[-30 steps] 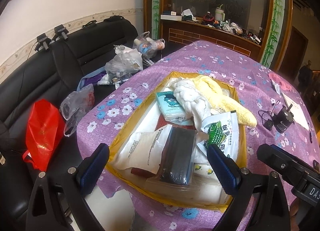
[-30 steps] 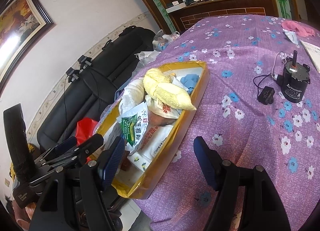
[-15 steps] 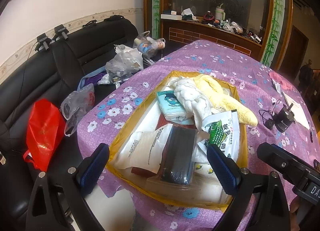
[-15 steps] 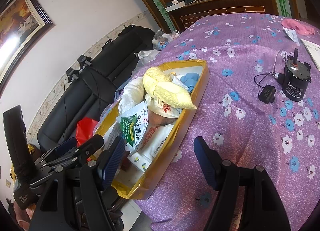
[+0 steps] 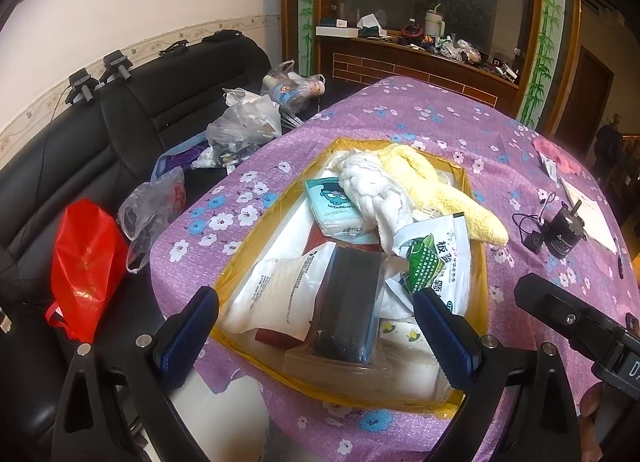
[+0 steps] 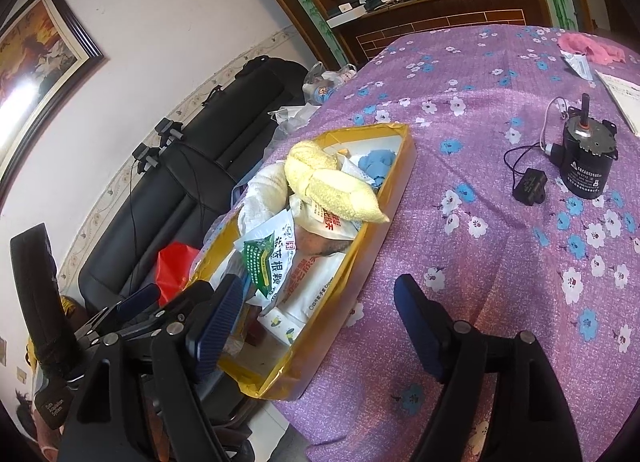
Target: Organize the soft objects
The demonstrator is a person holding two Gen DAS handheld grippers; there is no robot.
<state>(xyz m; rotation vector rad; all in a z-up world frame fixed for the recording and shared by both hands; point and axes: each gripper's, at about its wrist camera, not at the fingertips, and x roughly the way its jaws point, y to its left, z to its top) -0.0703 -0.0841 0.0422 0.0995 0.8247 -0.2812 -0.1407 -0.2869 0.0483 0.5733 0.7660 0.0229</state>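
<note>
A yellow-rimmed box (image 5: 240,266) (image 6: 396,185) on the purple flowered tablecloth is heaped with soft things. On top lie a yellow towel (image 5: 452,197) (image 6: 340,189), a white knitted cloth (image 5: 380,193), a teal tissue pack (image 5: 332,205), a green-and-white sachet (image 5: 436,262) (image 6: 268,258), a dark packet (image 5: 348,302) and a blue cloth (image 6: 376,165). My left gripper (image 5: 316,338) hovers open over the box's near end, holding nothing. My right gripper (image 6: 316,314) straddles the box's right wall, its jaws still opening, nothing gripped.
A black motor (image 6: 584,157) with a cable and adapter (image 6: 530,185) stands on the table right of the box. A pink cloth (image 6: 592,49) lies far right. A black sofa (image 5: 80,149) on the left carries plastic bags and a red bag (image 5: 88,262).
The right gripper's jaws stand slightly wider apart than a second ago. Both hands and the box contents have stayed put.
</note>
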